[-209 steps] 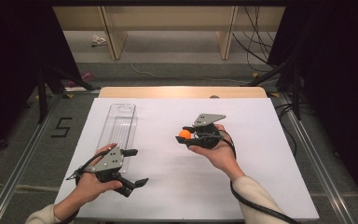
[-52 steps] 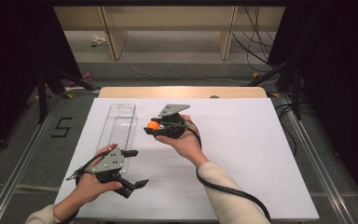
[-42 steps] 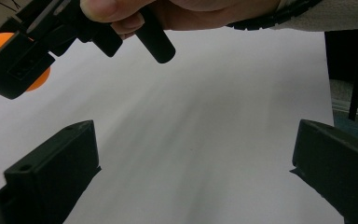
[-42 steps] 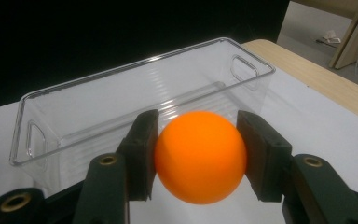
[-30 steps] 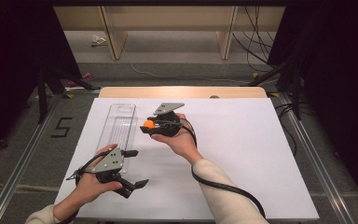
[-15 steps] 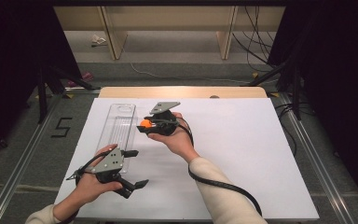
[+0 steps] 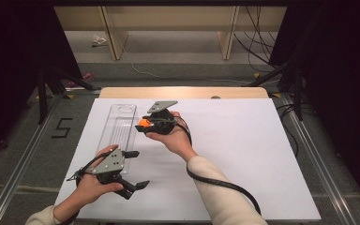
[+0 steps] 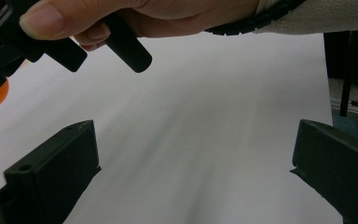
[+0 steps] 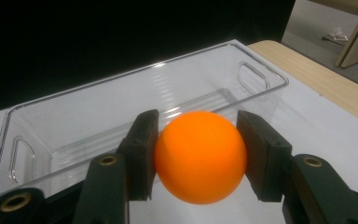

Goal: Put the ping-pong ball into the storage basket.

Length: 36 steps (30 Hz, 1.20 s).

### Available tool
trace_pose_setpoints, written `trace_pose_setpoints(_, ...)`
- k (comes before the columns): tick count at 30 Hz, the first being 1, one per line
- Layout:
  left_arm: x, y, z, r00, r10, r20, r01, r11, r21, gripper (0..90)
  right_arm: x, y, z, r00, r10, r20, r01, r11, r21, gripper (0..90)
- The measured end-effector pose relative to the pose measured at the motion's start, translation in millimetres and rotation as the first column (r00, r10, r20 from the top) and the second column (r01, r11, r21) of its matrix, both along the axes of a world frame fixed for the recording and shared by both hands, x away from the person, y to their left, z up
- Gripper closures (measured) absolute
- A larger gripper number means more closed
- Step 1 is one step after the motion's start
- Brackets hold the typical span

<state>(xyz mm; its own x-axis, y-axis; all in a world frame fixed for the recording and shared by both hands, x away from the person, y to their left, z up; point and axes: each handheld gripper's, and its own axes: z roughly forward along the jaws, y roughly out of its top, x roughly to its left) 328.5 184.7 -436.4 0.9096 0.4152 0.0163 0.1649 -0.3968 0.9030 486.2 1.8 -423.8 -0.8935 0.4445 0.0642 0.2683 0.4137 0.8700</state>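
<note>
On the white table (image 7: 243, 154) I see the clear tray (image 9: 121, 107) lying long and narrow, just beyond my right gripper (image 9: 198, 154). That gripper clamps the orange ball (image 9: 200, 156) between both pads, seemingly short of the tray's near wall. My left gripper (image 8: 196, 177) rests nearer me, jaws wide apart on nothing.

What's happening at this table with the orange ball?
A person holds a gripper in each hand. The right gripper is clamped on an orange ball and holds it beside a clear plastic bin on the white table. The left gripper rests open near the bin's closer end.
</note>
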Motion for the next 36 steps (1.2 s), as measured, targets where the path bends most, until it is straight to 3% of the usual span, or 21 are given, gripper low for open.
trace_pose_setpoints(36, -0.2, -0.4, 0.0, 1.0, -0.008, 0.002, 0.008, 1.0, 0.001, 0.0, 9.6, 25.0, -0.5, 0.9997, 0.025, -0.007, -0.025, 1.0, -0.018, 51.4)
